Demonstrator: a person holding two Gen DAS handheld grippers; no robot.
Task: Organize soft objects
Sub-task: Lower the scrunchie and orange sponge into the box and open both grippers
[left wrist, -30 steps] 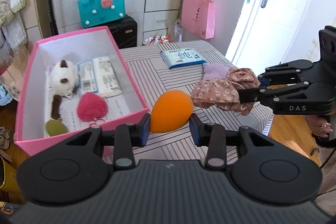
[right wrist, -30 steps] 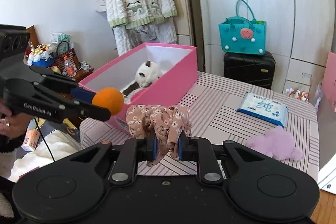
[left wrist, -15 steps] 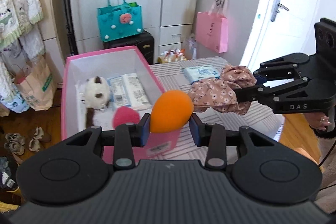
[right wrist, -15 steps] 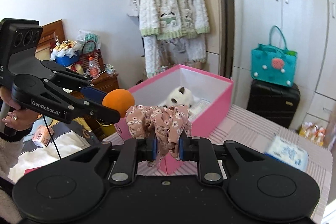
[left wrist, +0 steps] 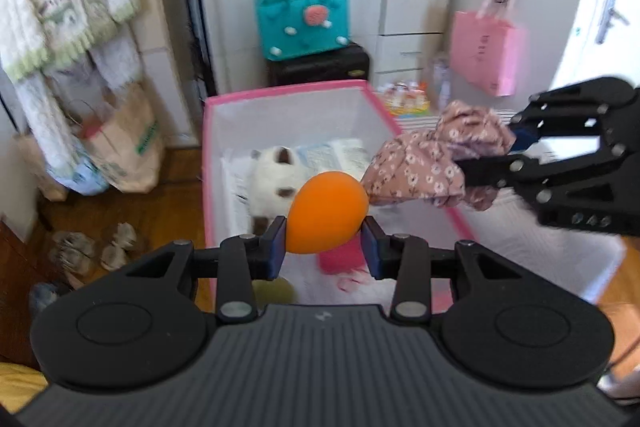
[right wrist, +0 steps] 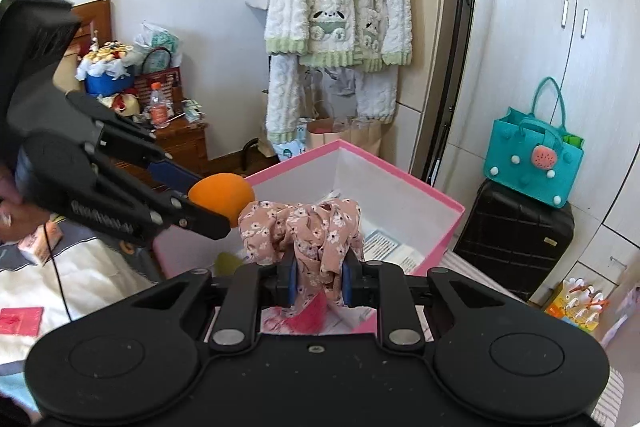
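Observation:
My left gripper [left wrist: 325, 245] is shut on an orange egg-shaped sponge [left wrist: 327, 212] and holds it above the near end of the pink box [left wrist: 288, 91]. My right gripper [right wrist: 318, 282] is shut on a floral pink scrunchie [right wrist: 304, 231], held over the box's right side; the scrunchie also shows in the left wrist view [left wrist: 436, 159]. Inside the box lie a white plush cat [left wrist: 272, 179], a tissue pack [left wrist: 332, 155], a red fluffy piece [left wrist: 340, 259] and a green piece [left wrist: 276, 291].
The pink box [right wrist: 400, 183] stands on a striped table [left wrist: 560, 243]. A teal bag [left wrist: 302, 21] sits on a black suitcase [left wrist: 320, 67] behind. A pink bag [left wrist: 486, 57] hangs at the right. Clothes [right wrist: 340, 19] hang on a rack; shoes [left wrist: 92, 243] lie on the floor.
Both grippers have swung left and moved over the pink box with their objects still held. The table's right part has left the view.

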